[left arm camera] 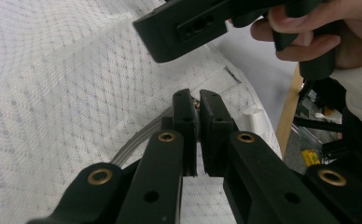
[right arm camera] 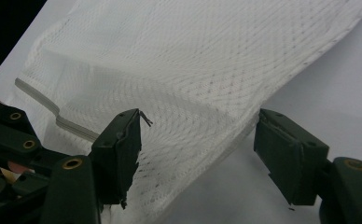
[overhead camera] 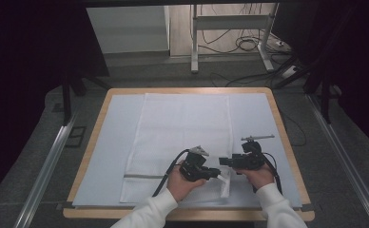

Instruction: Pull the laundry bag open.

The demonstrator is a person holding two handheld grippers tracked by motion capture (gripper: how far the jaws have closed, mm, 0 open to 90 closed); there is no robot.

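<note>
Mesh bag (overhead camera: 180,142) lies flat mid-table (overhead camera: 97,142), zipper (overhead camera: 144,176) along the lower edge. Left claw (left arm camera: 197,105) is clenched on the zipper pull; right claw (right arm camera: 198,140) gapes, straddling the bag's edge. We should pinch that edge firmly before pulling.

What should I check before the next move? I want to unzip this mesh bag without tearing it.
1. Left gripper closed at the zipper end: ok; its jaws are shut, with a small metal piece, probably the zipper pull, between the tips.
2. Right gripper holding the mesh bag: not ok; its jaws are open, with the bag's edge between them, not clamped.
3. Bag lying flat on the table: ok at the far end; the near corner is lifted.
4. Grippers apart from each other: ok, though close.
5. Mesh caught in the zipper: cannot tell.
</note>
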